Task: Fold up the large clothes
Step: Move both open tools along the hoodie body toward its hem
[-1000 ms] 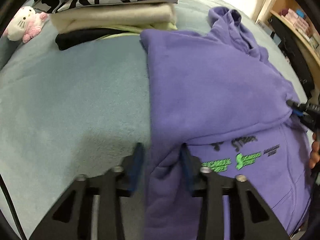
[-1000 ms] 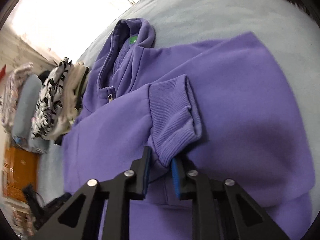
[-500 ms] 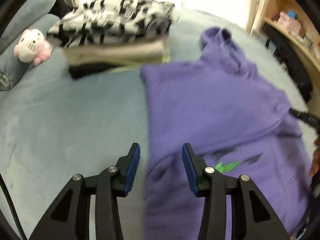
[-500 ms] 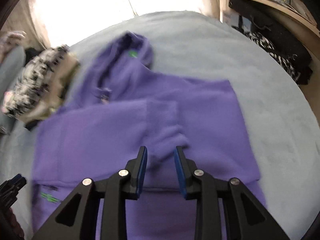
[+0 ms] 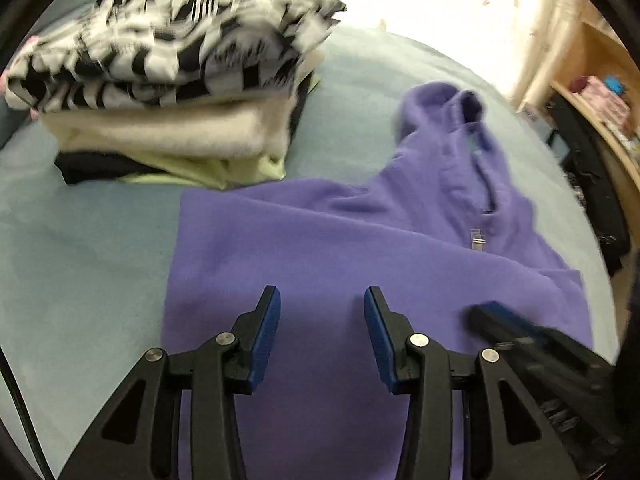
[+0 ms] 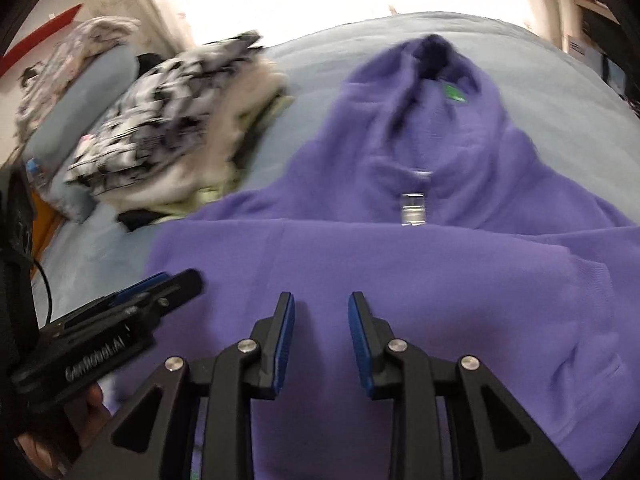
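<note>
A purple hoodie [image 5: 360, 248] [image 6: 400, 264] lies flat on the bed, sleeves folded across its chest and hood [image 5: 440, 108] [image 6: 432, 64] pointing away. My left gripper [image 5: 320, 292] [image 6: 176, 280] hovers open over the hoodie's left part with nothing between its blue pads. Over the middle of the body, my right gripper [image 6: 322, 298] [image 5: 492, 312] has a narrower gap. Its jaws are closing and nothing is between them. The two grippers are side by side, close together.
A stack of folded clothes [image 5: 172, 92] [image 6: 172, 128], topped by a black-and-white patterned piece, sits left of the hood. The light blue bed cover [image 5: 80, 260] stretches to the left. A wooden shelf [image 5: 600, 120] stands at the right, a grey pillow [image 6: 80, 120] at the far left.
The left gripper has let go of the hoodie's side edge and the right has let go of the sleeve cuff. Both moved over the hoodie's body and now face the hood.
</note>
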The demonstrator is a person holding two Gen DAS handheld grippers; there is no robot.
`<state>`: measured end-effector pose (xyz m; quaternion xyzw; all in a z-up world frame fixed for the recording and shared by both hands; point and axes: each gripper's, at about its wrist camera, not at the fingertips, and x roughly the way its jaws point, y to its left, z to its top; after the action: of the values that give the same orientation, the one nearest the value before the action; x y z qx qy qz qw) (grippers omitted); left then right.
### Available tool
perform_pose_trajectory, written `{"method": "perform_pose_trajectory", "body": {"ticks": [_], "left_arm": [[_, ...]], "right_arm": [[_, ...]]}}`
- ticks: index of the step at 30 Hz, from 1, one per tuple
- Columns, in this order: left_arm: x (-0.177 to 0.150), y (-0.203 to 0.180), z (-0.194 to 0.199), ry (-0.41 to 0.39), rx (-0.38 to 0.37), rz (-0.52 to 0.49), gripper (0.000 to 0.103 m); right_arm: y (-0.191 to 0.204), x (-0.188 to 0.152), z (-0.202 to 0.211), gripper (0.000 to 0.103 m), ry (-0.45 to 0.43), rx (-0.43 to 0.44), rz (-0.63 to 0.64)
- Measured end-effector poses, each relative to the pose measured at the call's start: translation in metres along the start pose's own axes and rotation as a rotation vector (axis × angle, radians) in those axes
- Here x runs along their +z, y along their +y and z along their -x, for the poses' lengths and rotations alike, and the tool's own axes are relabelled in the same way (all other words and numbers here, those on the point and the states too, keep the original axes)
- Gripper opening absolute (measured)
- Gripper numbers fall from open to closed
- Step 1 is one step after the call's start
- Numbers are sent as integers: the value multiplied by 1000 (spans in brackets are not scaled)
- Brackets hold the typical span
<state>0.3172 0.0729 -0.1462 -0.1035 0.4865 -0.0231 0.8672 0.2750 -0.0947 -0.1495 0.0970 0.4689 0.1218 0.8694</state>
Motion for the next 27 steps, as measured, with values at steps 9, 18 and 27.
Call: {"method": "perform_pose_trajectory", "body": {"ticks": [9,18,27], "left_arm": [[0,22,-11,-47,47,-57,41],[-6,28,-9,-65,43,-78,41],[-1,24,0,-18,35,-44,51]], "right_arm": [[-122,-9,45,0,2,-51,-108],[-165,-29,65,12,11,-233,-168],[-154,-24,70,20,17,-265,-184]]}}
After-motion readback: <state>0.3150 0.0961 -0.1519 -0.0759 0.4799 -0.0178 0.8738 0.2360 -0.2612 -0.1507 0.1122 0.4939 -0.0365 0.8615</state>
